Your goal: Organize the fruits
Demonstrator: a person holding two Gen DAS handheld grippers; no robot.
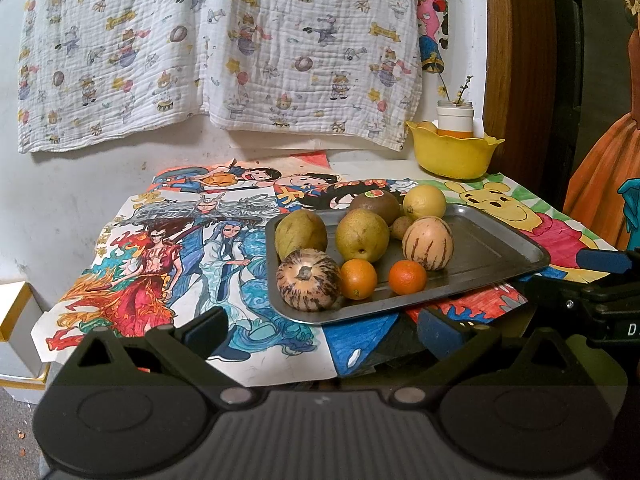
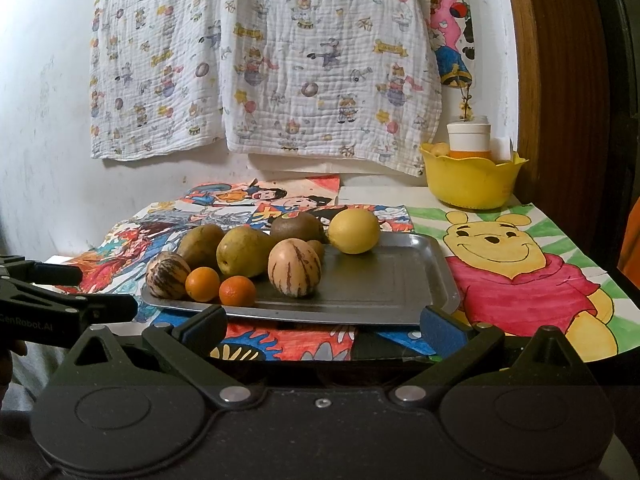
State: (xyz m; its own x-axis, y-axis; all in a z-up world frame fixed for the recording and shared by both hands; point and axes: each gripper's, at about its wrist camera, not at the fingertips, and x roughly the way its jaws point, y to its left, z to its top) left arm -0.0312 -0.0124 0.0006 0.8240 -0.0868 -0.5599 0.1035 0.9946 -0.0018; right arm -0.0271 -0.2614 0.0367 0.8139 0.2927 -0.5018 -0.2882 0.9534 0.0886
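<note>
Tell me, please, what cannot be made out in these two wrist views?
- Yellow plastic bowl contents: its wall and a white-capped jar hide them, both views.
- Small brown fruit on the metal tray: mostly behind the striped pale melon.
- Round sticker on the brown kiwi: too small to read.

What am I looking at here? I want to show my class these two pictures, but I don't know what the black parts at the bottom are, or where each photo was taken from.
A person holds a two-fingered grasping tool in each hand, and each tool carries a wide-angle camera looking forward along its fingers. One picture comes from the left tool, the other from the right tool. Both are open and hold nothing.

On the table, covered in cartoon drawings, lies a metal tray. The fruit crowds its left part: two small oranges, two striped melons, two greenish pears, a kiwi and a yellow lemon. Behind stands a yellow bowl.
</note>
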